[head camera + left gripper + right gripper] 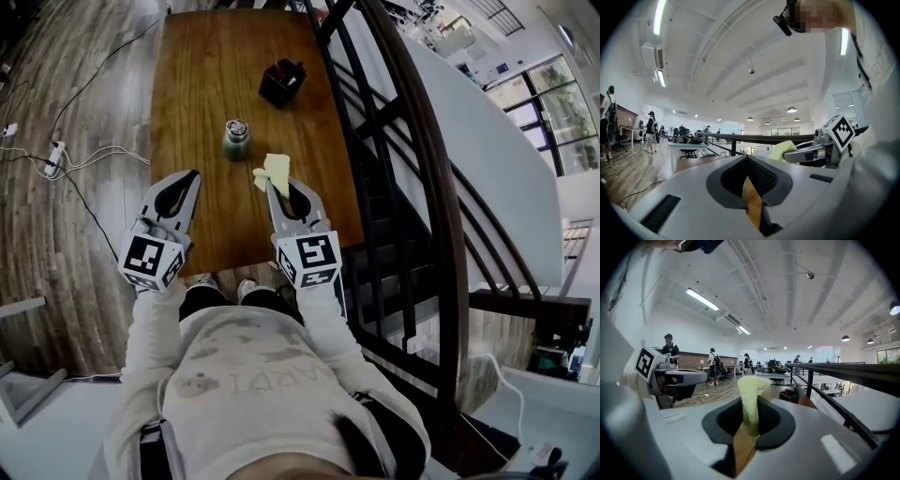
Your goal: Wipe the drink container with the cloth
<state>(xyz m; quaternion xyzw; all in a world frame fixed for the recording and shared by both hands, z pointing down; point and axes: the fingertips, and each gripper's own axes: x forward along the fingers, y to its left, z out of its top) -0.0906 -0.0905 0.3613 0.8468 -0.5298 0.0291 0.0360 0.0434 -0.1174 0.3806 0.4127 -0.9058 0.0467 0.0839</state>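
Observation:
The drink container (236,138), a small greenish jar with a silver lid, stands upright mid-table on the wooden table (197,84). My right gripper (273,185) is shut on a pale yellow cloth (273,172), which it holds just right of the container and nearer to me. In the right gripper view the cloth (749,390) sticks up from the closed jaws. My left gripper (193,175) is shut and holds nothing; it hovers over the table's near left part, left of the container. In the left gripper view the cloth (783,150) shows at the right gripper's tip, while the container is hidden.
A black box (282,82) with small items sits beyond the container. A dark stair railing (412,141) runs along the table's right edge. Cables and a power strip (53,157) lie on the wooden floor at the left. Several people stand far off in the room.

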